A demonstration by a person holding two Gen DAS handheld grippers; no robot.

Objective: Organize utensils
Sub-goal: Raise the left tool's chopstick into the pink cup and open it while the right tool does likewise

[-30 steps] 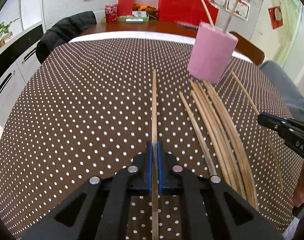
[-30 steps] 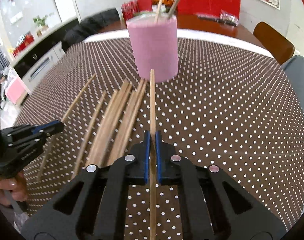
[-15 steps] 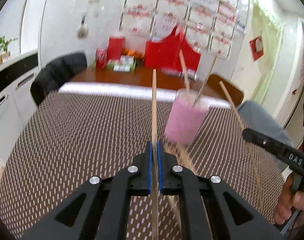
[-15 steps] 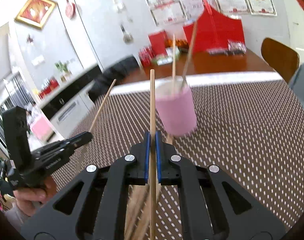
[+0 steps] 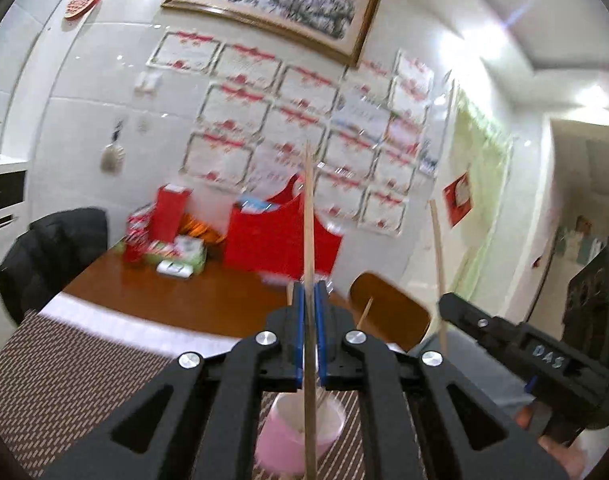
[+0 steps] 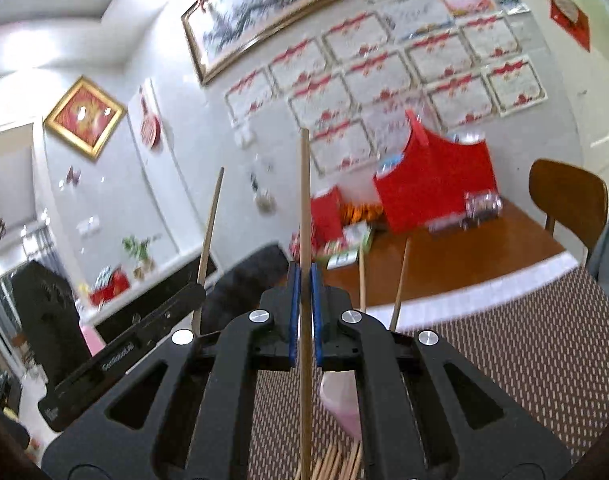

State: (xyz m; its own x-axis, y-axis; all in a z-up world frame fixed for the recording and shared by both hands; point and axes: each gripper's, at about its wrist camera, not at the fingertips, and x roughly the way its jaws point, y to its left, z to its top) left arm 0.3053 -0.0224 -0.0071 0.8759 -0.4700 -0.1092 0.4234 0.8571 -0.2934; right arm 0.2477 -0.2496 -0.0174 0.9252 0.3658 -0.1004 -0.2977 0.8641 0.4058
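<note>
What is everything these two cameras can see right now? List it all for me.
held chopsticks: two, wooden, one clamped in each gripper
pink cup: one, on the table below the grippers, two chopsticks standing in it
loose chopsticks: several, wooden, lying on the table
tablecloth: brown with white dots
red bag: one, far wooden table
wooden chair: one, brown
certificates: many, on the wall
left gripper: black, blue pads
right gripper: black, blue pads

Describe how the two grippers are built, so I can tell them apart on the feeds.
The left gripper and right gripper look identical: black angular linkage arms with cut-out slots, silver round pivot bolts, blue pads on the fingers. Each body carries small pale lettering on its side, too blurred to read.
</note>
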